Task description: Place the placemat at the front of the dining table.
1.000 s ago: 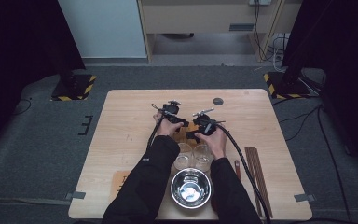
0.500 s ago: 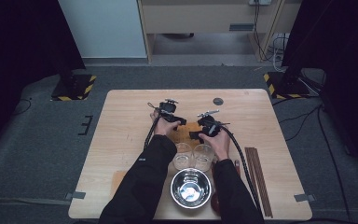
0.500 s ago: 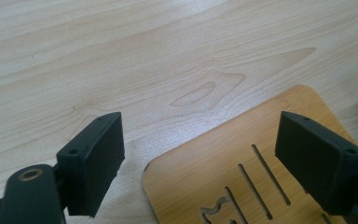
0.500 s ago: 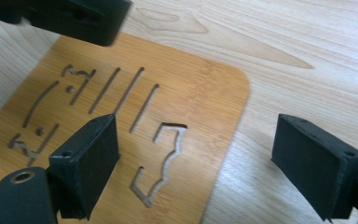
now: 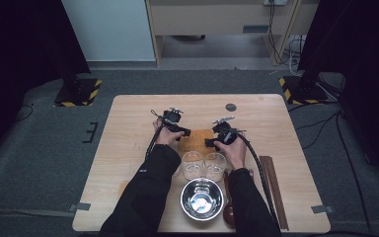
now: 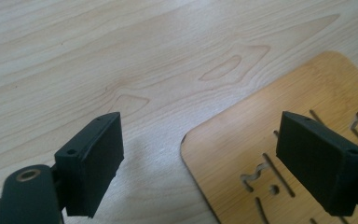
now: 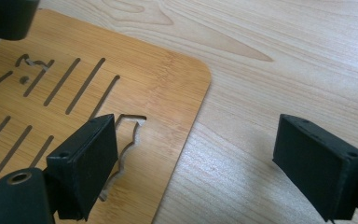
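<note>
Wooden table (image 5: 128, 148), light grain, seen from the high view.

Bamboo mat (image 5: 196, 139): flat, orange-brown, rounded corners, cut-out slots and figures; lies flat at the table's middle, between the two grippers.

Left gripper (image 5: 186, 132): held at the mat's left edge. In the left gripper view its jaws stand wide, nothing between the pads; they straddle the mat's corner (image 6: 279, 154), one jaw over bare table, the other over the mat.

Right gripper (image 5: 208, 142): held at the mat's right edge. In the right gripper view its jaws stand wide and hold nothing; one jaw is over the mat (image 7: 98, 93), the other over bare wood.

Two clear glasses (image 5: 193, 164), side by side, just near of the mat.

Steel bowl (image 5: 202, 198), near edge, in front of the glasses.

Dark chopsticks (image 5: 271, 187), right side, lying lengthwise.

Small dark disc (image 5: 231, 107), far side.
</note>
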`<action>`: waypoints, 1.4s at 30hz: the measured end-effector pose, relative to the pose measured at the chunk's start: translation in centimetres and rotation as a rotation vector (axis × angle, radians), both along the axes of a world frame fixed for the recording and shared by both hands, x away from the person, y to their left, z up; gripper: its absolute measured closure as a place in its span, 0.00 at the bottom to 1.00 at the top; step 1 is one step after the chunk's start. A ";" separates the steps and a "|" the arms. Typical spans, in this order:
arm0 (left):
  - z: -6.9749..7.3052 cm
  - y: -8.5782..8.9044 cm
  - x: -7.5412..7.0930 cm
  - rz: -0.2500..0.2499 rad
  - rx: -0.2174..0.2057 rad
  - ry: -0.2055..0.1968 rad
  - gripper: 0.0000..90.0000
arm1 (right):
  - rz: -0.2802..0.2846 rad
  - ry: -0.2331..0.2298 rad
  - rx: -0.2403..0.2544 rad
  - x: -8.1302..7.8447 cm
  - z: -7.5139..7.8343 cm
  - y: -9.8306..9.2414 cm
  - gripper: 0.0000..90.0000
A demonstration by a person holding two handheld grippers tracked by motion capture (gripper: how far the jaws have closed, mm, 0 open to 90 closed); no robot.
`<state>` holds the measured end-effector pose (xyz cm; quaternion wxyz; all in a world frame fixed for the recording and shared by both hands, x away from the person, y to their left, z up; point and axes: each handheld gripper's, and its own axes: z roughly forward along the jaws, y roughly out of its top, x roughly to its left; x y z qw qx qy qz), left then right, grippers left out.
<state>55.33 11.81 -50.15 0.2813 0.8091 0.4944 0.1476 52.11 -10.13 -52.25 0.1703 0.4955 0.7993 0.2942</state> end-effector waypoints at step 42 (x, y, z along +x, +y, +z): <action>-1.9 1.5 -0.3 0.004 0.030 0.039 0.05 | -0.025 0.009 -0.011 0.3 -0.4 0.0 0.12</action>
